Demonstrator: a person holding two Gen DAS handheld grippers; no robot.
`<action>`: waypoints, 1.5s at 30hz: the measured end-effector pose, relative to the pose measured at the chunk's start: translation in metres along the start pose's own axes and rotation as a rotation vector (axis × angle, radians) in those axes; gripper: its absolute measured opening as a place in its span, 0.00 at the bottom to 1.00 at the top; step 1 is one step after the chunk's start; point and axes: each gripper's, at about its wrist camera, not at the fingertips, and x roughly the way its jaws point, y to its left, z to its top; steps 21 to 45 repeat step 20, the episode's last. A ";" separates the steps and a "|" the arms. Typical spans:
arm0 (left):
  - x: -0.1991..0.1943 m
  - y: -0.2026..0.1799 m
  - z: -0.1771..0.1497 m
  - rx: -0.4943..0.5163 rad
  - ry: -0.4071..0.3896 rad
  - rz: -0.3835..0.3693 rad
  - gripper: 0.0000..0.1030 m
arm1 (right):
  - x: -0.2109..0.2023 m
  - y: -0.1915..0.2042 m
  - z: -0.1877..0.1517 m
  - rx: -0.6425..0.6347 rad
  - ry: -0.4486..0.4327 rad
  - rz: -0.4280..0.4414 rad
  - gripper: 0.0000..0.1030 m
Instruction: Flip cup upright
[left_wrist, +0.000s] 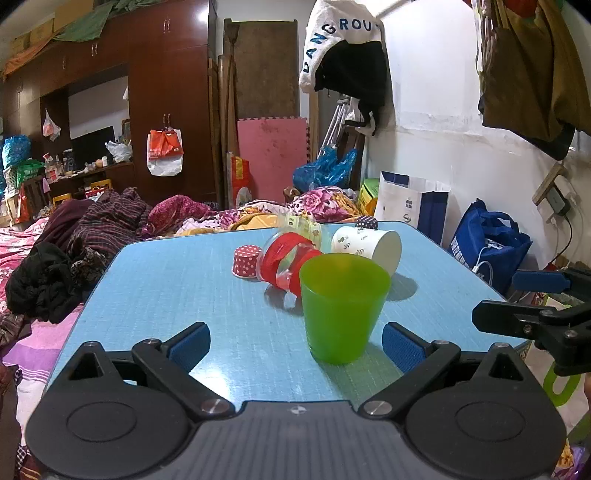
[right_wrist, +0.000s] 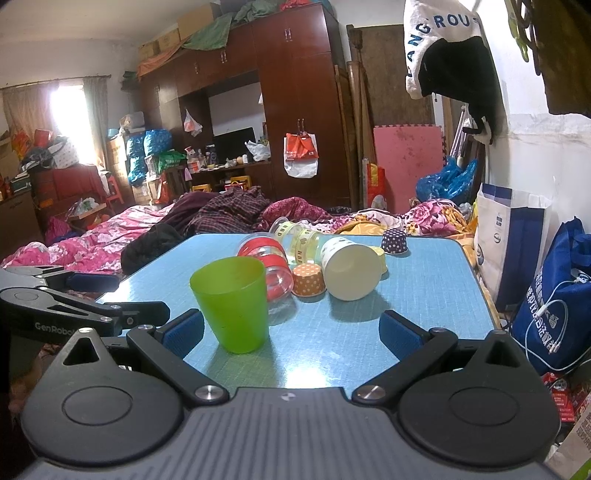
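Item: green cup (left_wrist: 344, 308), plastic, standing upright with its mouth up on the near part of the blue table (left_wrist: 177, 280).

Left gripper (left_wrist: 295, 345): fingers spread wide, empty; cup stands between the pads, nearer the right one, not touching.

Right gripper (right_wrist: 291, 330): fingers spread wide, empty; cup just inside its left pad (right_wrist: 183, 332).

Behind the cup, crowding it: red-banded clear cup (left_wrist: 286, 262) on its side, white paper cup (left_wrist: 369, 245) on its side, red dotted cupcake liner (left_wrist: 245, 261), orange dotted liner (right_wrist: 308, 280), dark dotted liner (right_wrist: 394, 240) farther back.
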 end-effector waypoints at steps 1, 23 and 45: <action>0.000 0.000 0.000 0.001 0.001 0.000 0.98 | 0.000 0.000 0.000 0.000 0.000 0.001 0.99; 0.000 0.001 -0.001 0.008 -0.015 0.004 0.98 | 0.000 0.000 0.000 -0.001 -0.001 0.001 0.99; 0.000 0.001 -0.001 0.008 -0.015 0.004 0.98 | 0.000 0.000 0.000 -0.001 -0.001 0.001 0.99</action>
